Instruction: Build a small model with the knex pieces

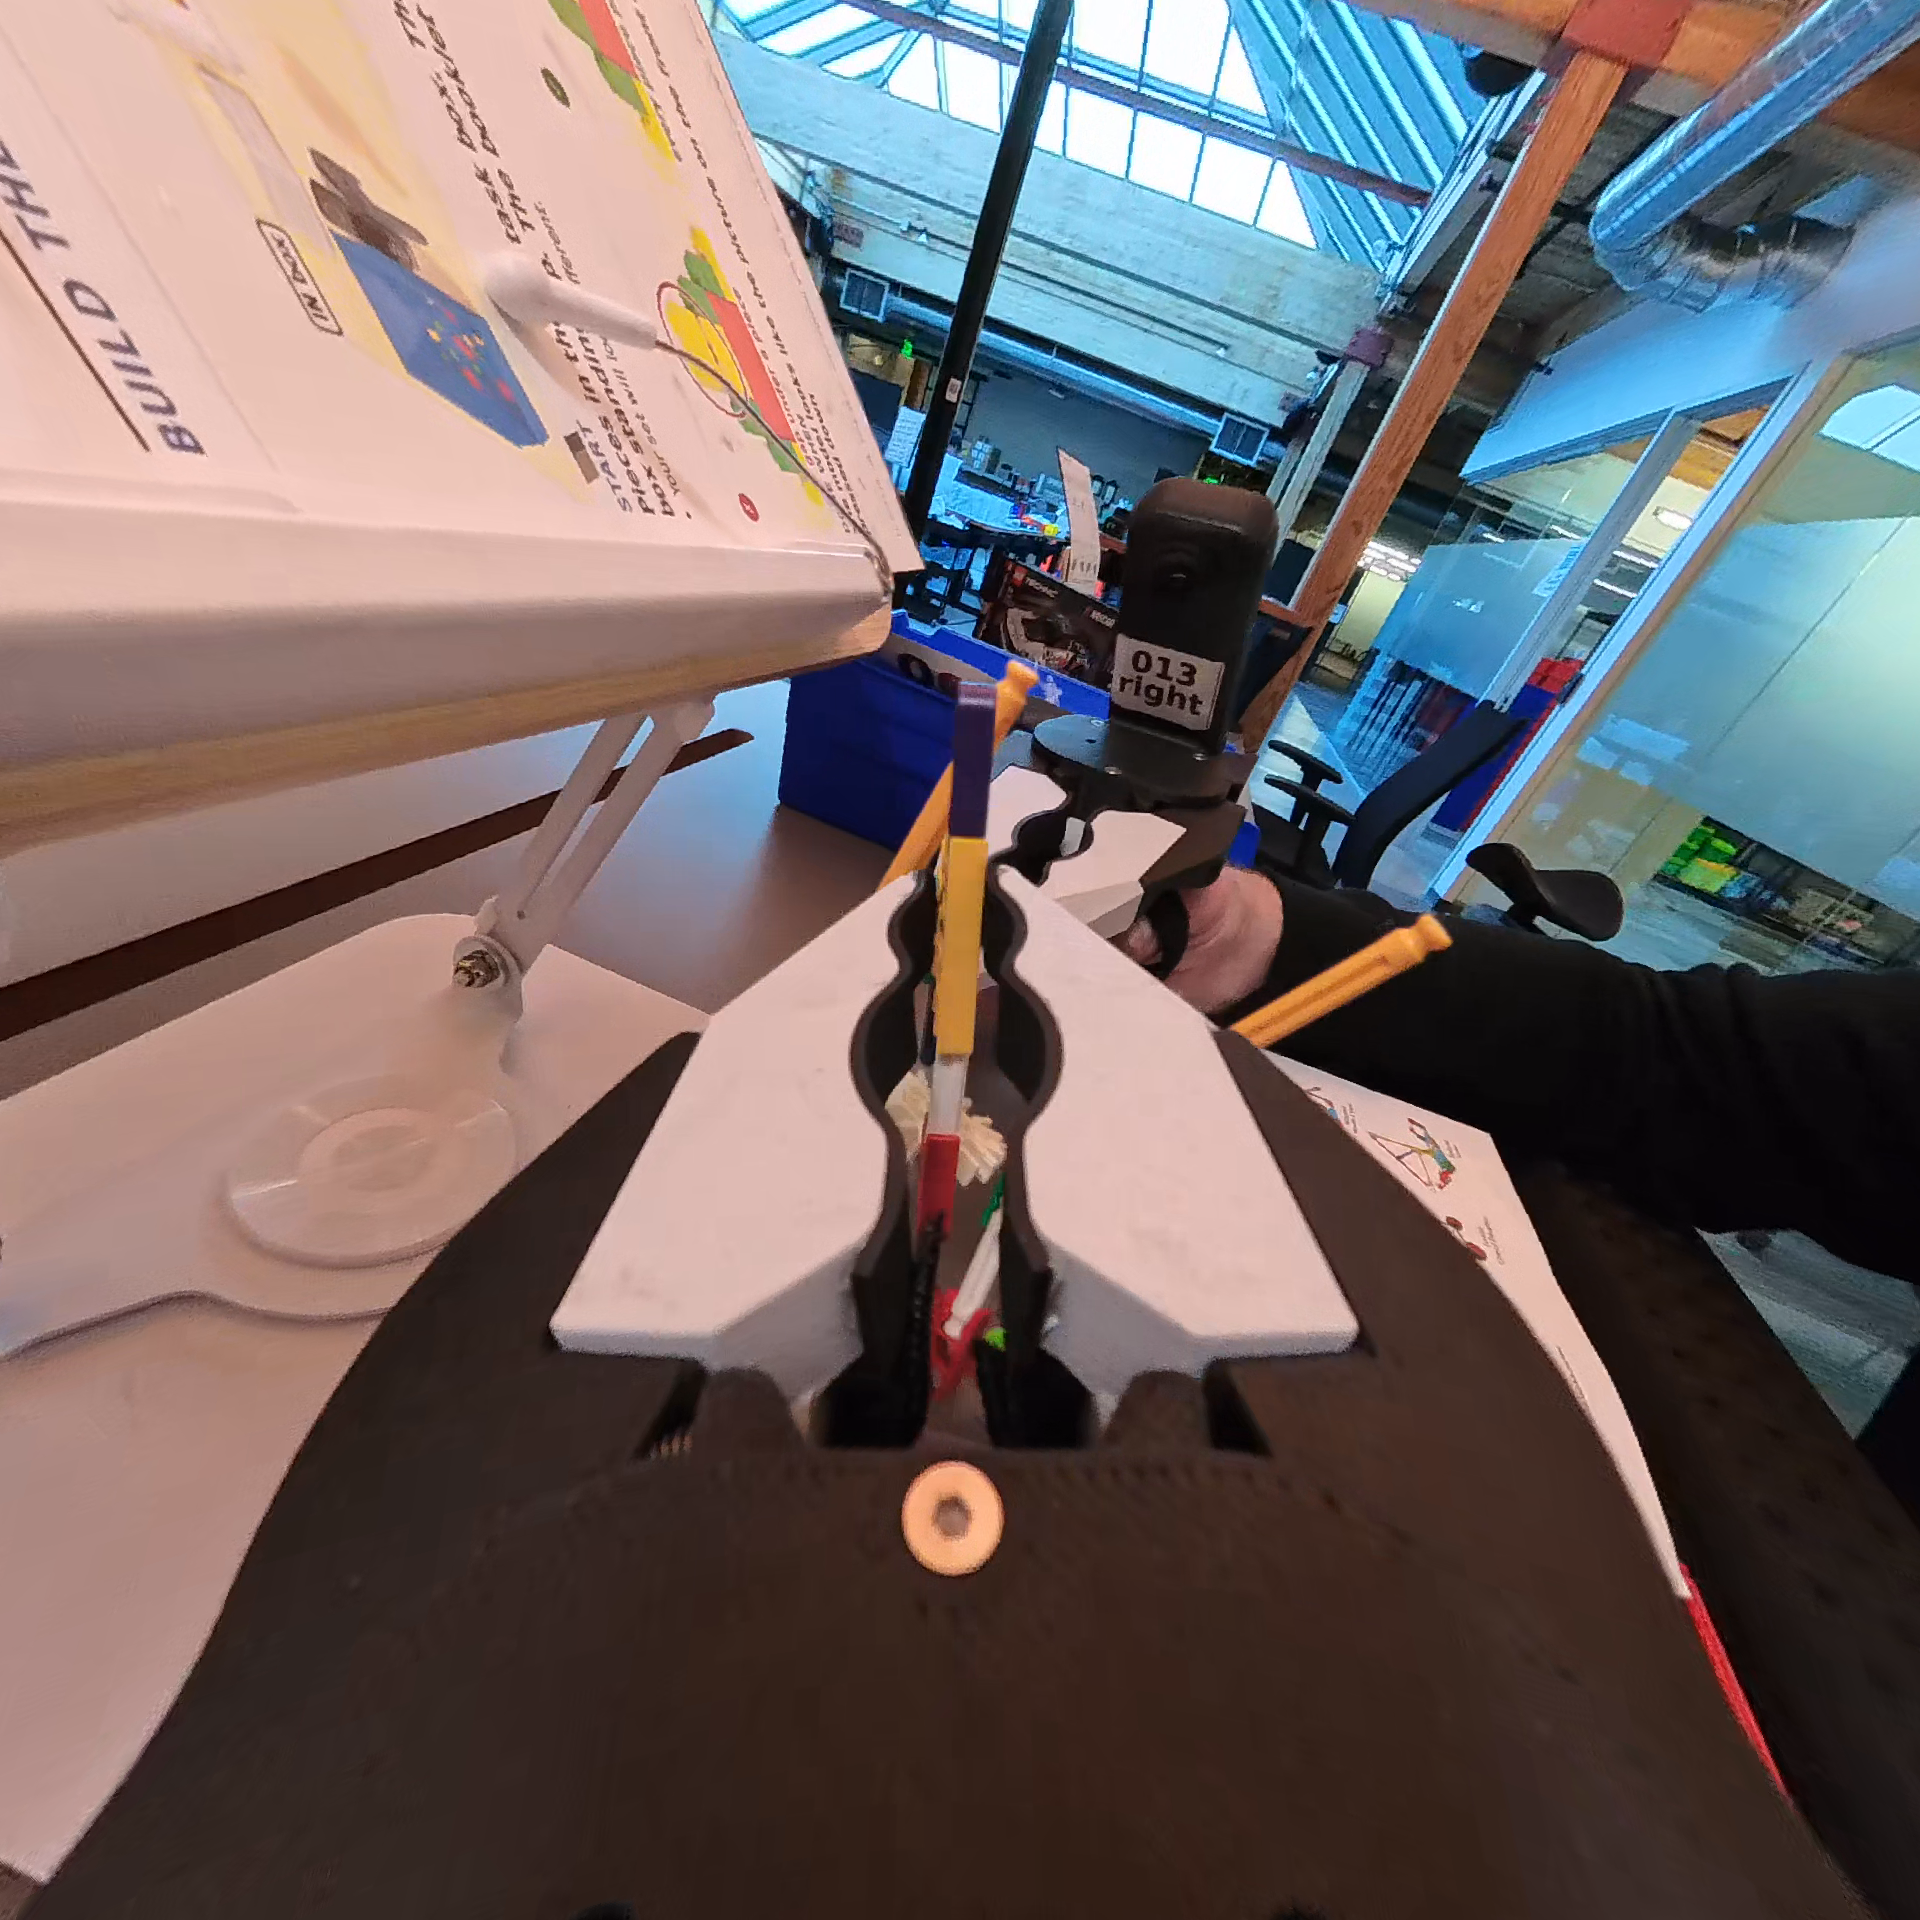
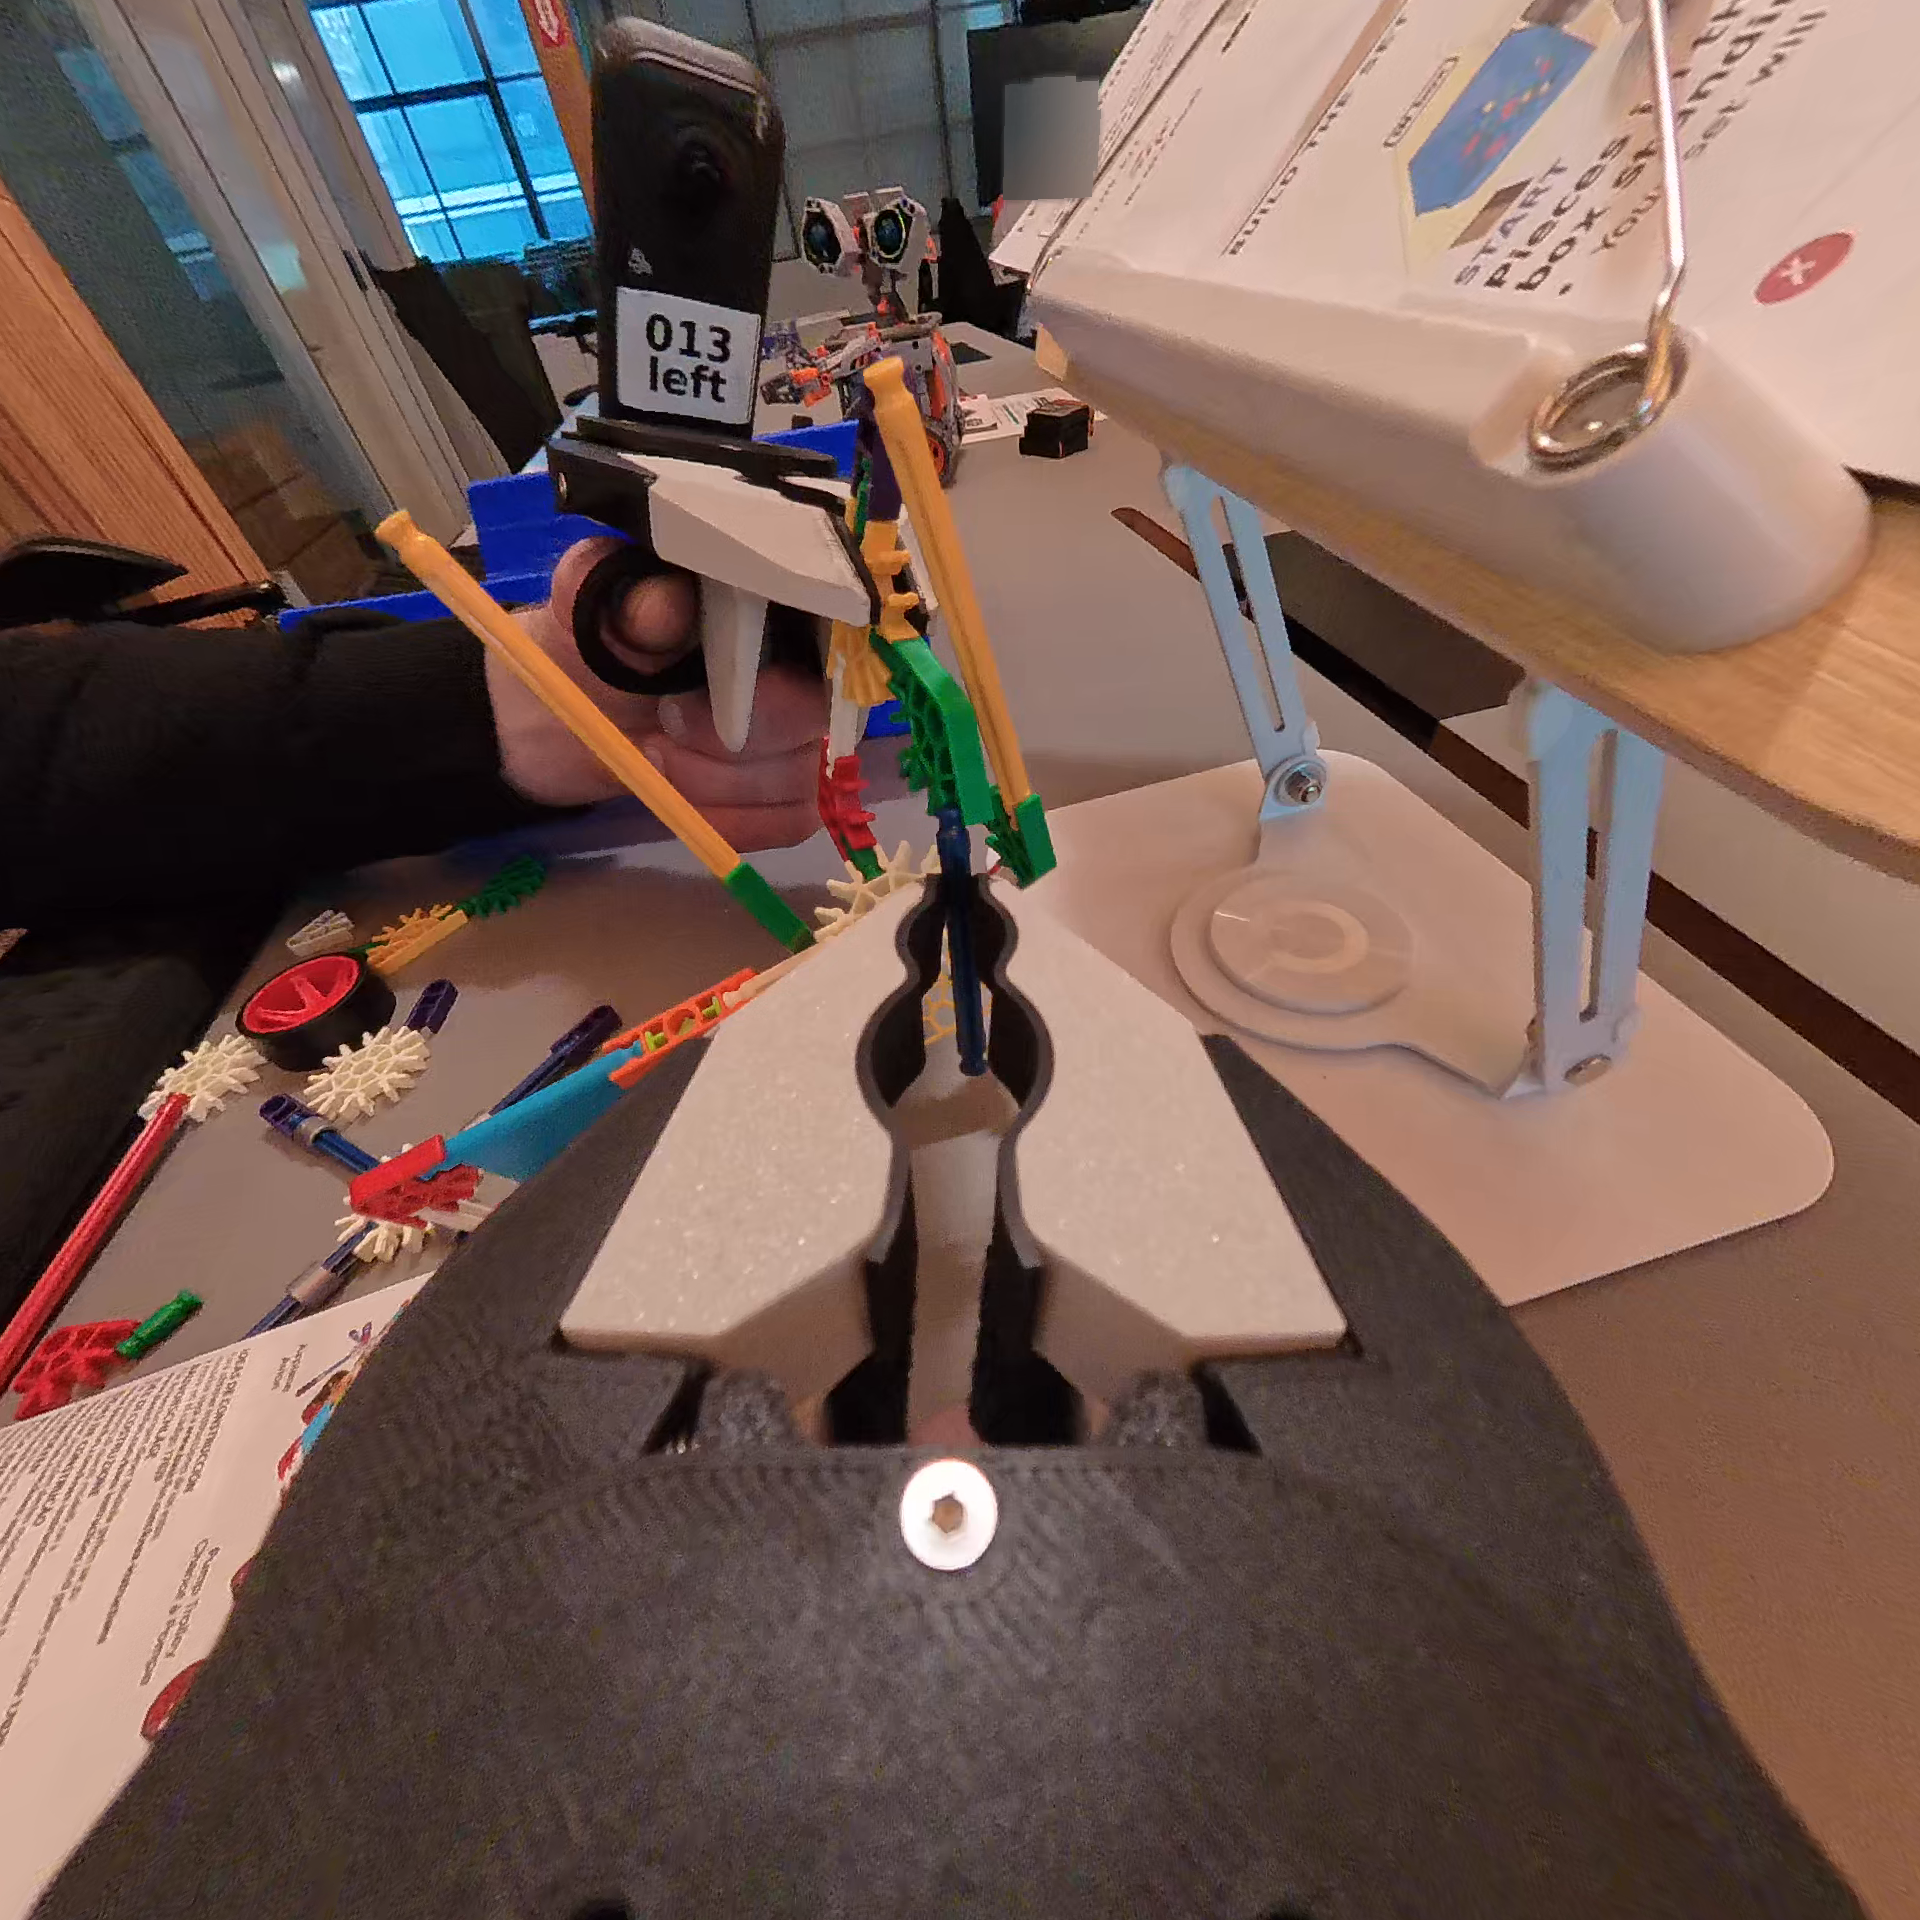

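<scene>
Skylights and timber posts frame a wide workshop, and beneath them a pale grey table (image 2: 1195, 665) carries a white tilting book stand (image 2: 1455, 1091) that holds up a white printed instruction sheet (image 1: 312, 260) with blue and yellow pictures – it bears writing.

Left gripper (image 1: 961, 914), white-fingered on a black body, has its jaws closed on a rod-and-connector toy model (image 2: 914, 665) of yellow, green, red, purple and white plastic pieces; the yellow and purple rod stack runs straight up the slot between the fingers and pokes out past the tips. From the right wrist view the model hangs below those fingers, with two long yellow rods (image 2: 582, 717) splaying outward.

Right gripper (image 2: 961, 914) has its jaws drawn in on a thin dark blue rod (image 2: 961, 977) that stands in the narrow gap at the fingertips – its upper end joins the model's green connector. Each gripper carries a black camera with a white printed label.

Loose on the table to the left lie white snowflake connectors (image 2: 364, 1070), a red and black wheel (image 2: 312, 1008), a red rod (image 2: 83, 1236) and a printed leaflet (image 2: 104, 1538). A blue plastic bin (image 1: 873, 748) sits farther back
</scene>
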Tool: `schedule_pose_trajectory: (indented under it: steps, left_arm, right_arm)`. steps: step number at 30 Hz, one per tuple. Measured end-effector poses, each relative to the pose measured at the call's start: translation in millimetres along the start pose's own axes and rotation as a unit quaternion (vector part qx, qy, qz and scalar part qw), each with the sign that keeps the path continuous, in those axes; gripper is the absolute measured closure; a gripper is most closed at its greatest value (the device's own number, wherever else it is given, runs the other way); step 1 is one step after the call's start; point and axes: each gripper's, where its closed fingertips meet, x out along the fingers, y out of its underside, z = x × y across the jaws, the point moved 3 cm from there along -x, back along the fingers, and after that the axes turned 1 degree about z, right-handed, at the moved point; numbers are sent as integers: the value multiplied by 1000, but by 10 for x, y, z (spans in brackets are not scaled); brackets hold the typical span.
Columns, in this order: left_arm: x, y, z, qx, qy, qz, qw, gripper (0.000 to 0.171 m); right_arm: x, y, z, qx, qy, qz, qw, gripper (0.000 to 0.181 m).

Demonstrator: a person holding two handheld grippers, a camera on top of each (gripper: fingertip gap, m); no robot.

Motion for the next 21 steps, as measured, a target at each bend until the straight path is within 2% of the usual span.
schedule_pose_trajectory:
  steps: [5, 14, 21]
  left_arm:
    - [-14, 6, 16, -2, 1, 0, 1000, 166]
    - [-70, 62, -66, -31, 67, -1, 997, 157]
    - [-107, 141, 18, -5, 42, 24, 999, 161]
  right_arm:
    - [-7, -18, 13, -21, 8, 7, 1000, 179]
    - [55, -7, 64, -40, 16, 27, 999, 179]
    - [82, 16, 78, -62, 26, 45, 997, 180]
